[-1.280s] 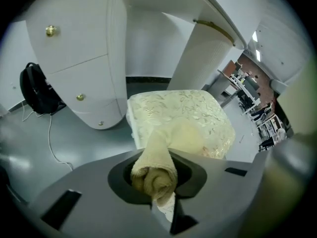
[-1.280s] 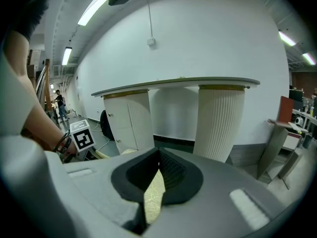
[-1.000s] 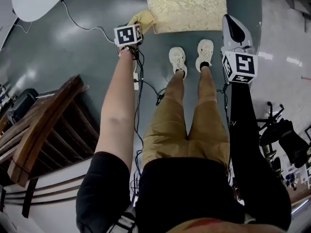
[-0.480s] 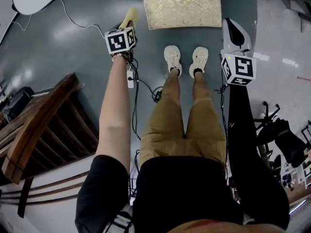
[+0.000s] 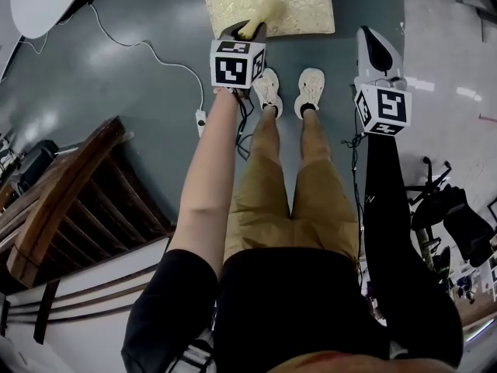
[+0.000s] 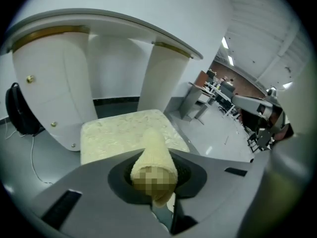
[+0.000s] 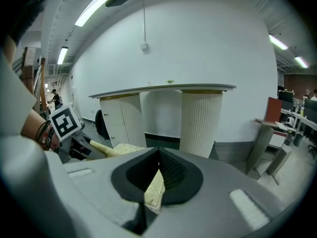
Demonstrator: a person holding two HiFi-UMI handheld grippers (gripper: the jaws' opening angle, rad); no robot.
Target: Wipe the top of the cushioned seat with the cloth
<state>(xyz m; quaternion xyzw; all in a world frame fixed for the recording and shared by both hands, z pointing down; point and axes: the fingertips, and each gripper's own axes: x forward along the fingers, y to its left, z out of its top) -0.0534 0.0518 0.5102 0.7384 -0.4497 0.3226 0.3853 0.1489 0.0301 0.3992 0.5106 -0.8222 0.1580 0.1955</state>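
Observation:
The cushioned seat point(image 5: 268, 2) is a gold patterned square pad low over the floor at the top of the head view. My left gripper point(image 5: 242, 33) is shut on a rolled yellow cloth point(image 5: 260, 18), whose free end lies over the seat's front edge. In the left gripper view the cloth point(image 6: 152, 150) sticks out between the jaws toward the seat point(image 6: 114, 135). My right gripper point(image 5: 377, 49) hangs to the right of the seat, jaws together with nothing in them. Its own view shows the cloth point(image 7: 111, 150) and the seat point(image 7: 154, 187) beyond the right gripper point(image 7: 158, 175).
A white desk on rounded pedestals point(image 6: 163, 78) stands just behind the seat. A wooden chair point(image 5: 70, 200) is at the left. A power strip with its cable point(image 5: 200, 119) lies on the floor. The person's feet point(image 5: 287, 92) stand before the seat. Dark equipment point(image 5: 458, 224) is at the right.
My left gripper has swung from the seat's left side rightward and forward, bringing the cloth over the seat's front edge. The right gripper has barely moved.

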